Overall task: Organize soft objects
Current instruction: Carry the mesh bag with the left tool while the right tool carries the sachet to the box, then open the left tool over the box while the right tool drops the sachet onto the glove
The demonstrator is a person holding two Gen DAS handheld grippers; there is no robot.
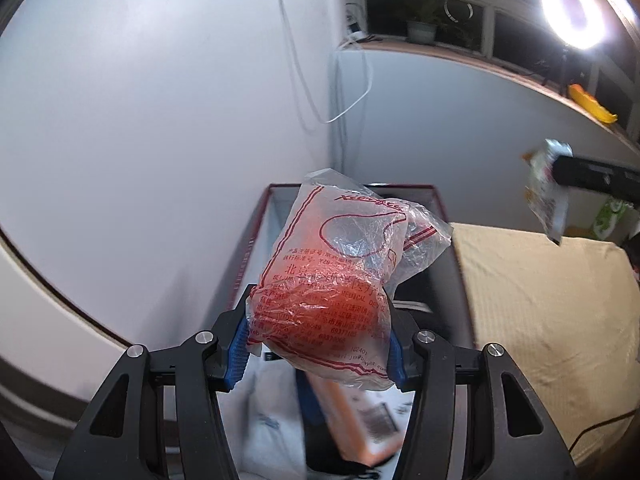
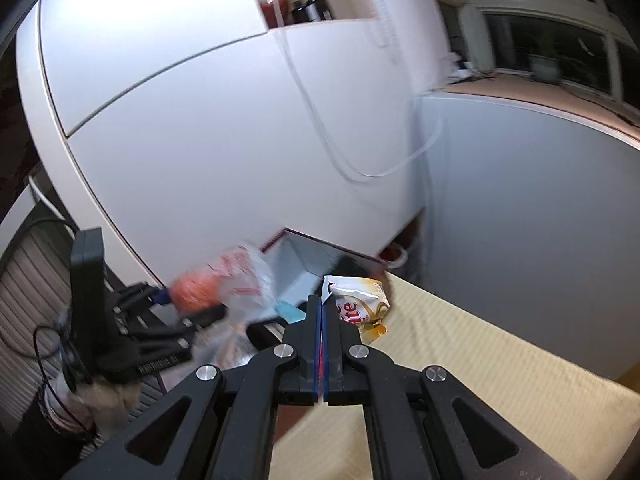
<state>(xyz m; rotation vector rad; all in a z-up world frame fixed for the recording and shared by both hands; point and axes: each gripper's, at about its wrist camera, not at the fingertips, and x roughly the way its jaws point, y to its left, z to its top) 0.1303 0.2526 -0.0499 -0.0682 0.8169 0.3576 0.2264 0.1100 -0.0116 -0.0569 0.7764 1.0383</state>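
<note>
My left gripper (image 1: 316, 344) is shut on a clear plastic bag with red print and something orange inside (image 1: 332, 280), held above a dark red-rimmed box (image 1: 256, 248). The bag also shows blurred in the right wrist view (image 2: 224, 284), with the left gripper (image 2: 188, 312) behind it. My right gripper (image 2: 323, 312) is shut on the edge of a white and yellow snack packet (image 2: 360, 300), held above the box's (image 2: 304, 260) right side. The packet also shows in the left wrist view (image 1: 548, 192), with the right gripper (image 1: 560, 172) at the far right.
The box holds a white bag (image 1: 272, 412), an orange package (image 1: 356, 412) and other items. A beige cloth-covered surface (image 1: 540, 320) lies to its right. White walls stand behind, with hanging cables (image 1: 312, 80). A ring light (image 1: 572, 12) shines at the window sill.
</note>
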